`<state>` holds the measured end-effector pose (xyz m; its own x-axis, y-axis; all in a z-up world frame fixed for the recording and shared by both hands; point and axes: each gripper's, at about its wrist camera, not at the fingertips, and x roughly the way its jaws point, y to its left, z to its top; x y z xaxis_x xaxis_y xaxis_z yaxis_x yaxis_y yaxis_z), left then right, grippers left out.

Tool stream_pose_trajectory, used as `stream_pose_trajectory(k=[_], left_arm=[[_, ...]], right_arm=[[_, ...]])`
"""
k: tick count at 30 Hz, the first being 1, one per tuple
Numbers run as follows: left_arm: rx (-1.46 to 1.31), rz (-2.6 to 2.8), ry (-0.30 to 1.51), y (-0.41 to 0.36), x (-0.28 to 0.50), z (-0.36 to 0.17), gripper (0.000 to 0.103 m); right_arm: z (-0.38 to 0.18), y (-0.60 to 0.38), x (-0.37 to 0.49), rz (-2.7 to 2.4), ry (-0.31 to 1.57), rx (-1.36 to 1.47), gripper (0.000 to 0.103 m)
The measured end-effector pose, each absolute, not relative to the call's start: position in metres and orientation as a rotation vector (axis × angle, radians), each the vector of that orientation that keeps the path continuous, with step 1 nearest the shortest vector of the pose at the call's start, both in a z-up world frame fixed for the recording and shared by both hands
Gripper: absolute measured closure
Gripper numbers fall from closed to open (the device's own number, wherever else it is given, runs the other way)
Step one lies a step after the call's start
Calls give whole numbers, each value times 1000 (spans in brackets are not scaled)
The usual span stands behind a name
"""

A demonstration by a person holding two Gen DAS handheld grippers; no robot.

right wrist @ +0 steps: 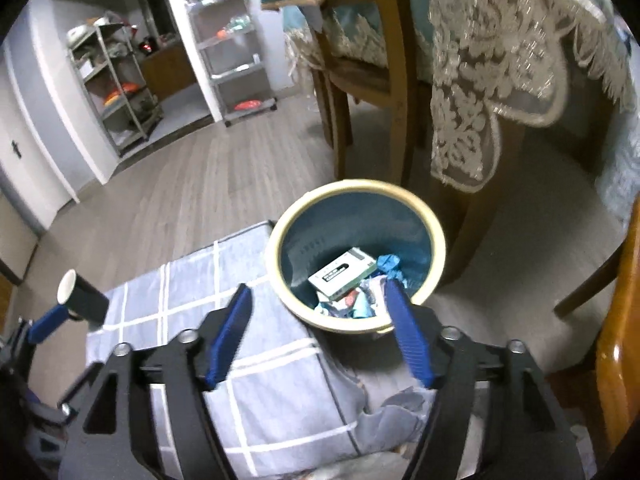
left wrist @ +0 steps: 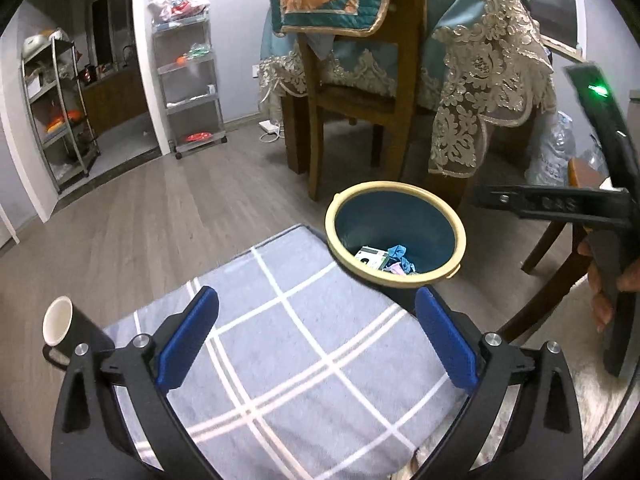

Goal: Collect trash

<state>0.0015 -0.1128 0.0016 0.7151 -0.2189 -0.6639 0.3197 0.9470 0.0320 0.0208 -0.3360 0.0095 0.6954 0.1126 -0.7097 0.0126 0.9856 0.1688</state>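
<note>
While both grippers hang above a grey checked cushion (left wrist: 280, 344), the trash bin (left wrist: 440, 276), a round blue pail with a cream rim, stands upright on the floor just past the cushion's far corner, its mouth facing up. Inside it lies a white and green carton (right wrist: 342, 274), flat on the heap, its long axis running from lower left to upper right in the right wrist view, with crumpled blue paper (right wrist: 390, 266) touching its right end.

Over the cushion, the left gripper (left wrist: 316, 336) has its blue fingers spread wide with nothing between them. Likewise spread and empty, the right gripper (right wrist: 320, 320) has one fingertip overlapping the bin's near rim in its own view; whether it touches is hard to tell through the blur.

A black paper cup (left wrist: 66, 326) with a white inside sits at the cushion's left edge, tipped so its mouth points left. Behind the bin stand a wooden chair (left wrist: 360, 92) and a table draped in lace cloth (left wrist: 480, 92).
</note>
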Motion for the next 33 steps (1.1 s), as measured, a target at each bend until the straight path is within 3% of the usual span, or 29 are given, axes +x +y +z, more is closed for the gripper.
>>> stream_pose_trajectory(k=[3,7,33], left_arm=[[117,-287,708,-106,-3,2,6],[140,-275,696,-104,-6,-2,6],[148,-278,682,-102,-8,-2,6]], right_arm=[[13,-328,4,53,760,151,10],[11,-316,-10,35,737,120,6],[9,-306,-10,29,728,81,5]])
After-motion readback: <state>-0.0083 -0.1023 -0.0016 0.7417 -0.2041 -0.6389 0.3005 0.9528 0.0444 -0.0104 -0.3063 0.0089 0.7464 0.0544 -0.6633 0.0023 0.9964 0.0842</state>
